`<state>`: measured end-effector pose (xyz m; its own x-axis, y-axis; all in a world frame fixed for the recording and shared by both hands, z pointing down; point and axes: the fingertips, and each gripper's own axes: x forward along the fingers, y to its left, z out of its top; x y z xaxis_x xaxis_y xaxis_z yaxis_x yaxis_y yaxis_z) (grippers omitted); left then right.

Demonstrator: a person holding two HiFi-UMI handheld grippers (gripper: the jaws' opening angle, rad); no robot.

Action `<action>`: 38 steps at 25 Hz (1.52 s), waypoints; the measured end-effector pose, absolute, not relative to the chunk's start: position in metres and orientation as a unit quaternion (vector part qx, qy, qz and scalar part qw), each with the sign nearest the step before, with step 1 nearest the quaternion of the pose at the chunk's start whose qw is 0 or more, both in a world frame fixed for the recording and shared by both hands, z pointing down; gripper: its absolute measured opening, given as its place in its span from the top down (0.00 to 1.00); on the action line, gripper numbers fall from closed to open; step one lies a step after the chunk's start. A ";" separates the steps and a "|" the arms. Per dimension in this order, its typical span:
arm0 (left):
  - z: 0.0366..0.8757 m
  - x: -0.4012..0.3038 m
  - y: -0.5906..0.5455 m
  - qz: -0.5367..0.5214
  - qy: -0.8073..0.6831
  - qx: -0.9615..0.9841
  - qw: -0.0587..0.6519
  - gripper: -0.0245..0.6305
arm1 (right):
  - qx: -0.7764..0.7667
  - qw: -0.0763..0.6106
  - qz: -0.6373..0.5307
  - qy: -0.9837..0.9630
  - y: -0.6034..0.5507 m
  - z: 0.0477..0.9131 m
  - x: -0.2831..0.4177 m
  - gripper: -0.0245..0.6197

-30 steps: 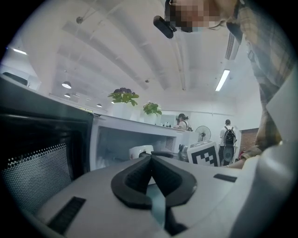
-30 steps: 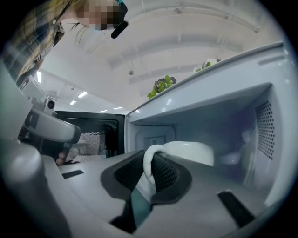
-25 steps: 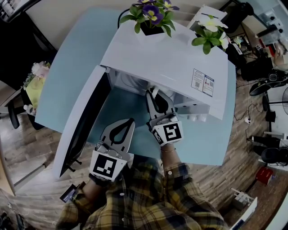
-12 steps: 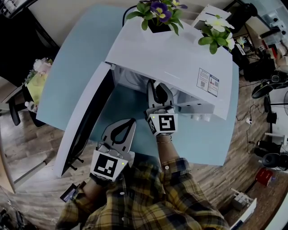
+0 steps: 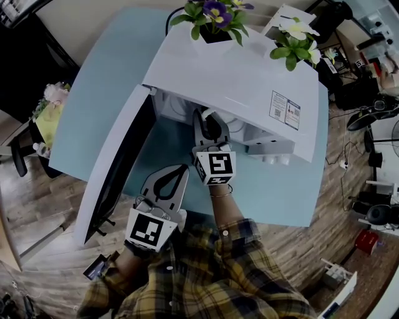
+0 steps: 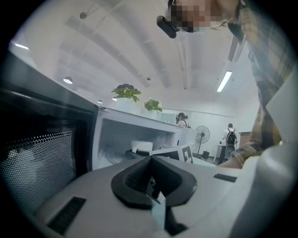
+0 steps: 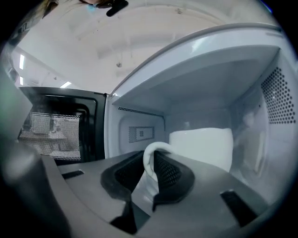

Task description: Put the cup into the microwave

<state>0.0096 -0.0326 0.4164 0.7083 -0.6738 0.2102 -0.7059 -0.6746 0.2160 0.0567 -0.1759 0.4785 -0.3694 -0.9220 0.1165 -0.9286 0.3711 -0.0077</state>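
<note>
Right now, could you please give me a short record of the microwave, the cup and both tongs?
microwave: white, on the light blue table, two potted plants on top
door: swung open to the left
cup: white, inside the cavity
right tongs: shut on the cup's handle
left tongs: shut, empty, outside the microwave by the door

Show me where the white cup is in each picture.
Head view: the cup, only its handle showing, centre, at the microwave's mouth.
Left gripper view: cup, small, centre, inside the microwave.
Right gripper view: cup, large, right of centre.
Shared landmark: the open microwave door, left in every view.
</note>
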 end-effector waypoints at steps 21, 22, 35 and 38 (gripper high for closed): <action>0.418 0.014 -0.030 0.058 -0.376 0.913 0.144 0.97 | 0.566 0.019 0.060 -0.822 -0.172 0.491 0.065 0.87; 0.419 0.014 -0.030 0.059 -0.377 0.913 0.145 0.97 | 0.562 0.019 0.058 -0.825 -0.172 0.491 0.065 0.87; 0.425 0.018 -0.028 0.069 -0.370 0.915 0.144 0.97 | 0.530 0.043 0.060 -0.845 -0.166 0.492 0.057 0.68; 0.425 0.019 -0.027 0.071 -0.369 0.915 0.145 0.97 | 0.544 0.033 0.059 -0.836 -0.163 0.493 0.060 0.68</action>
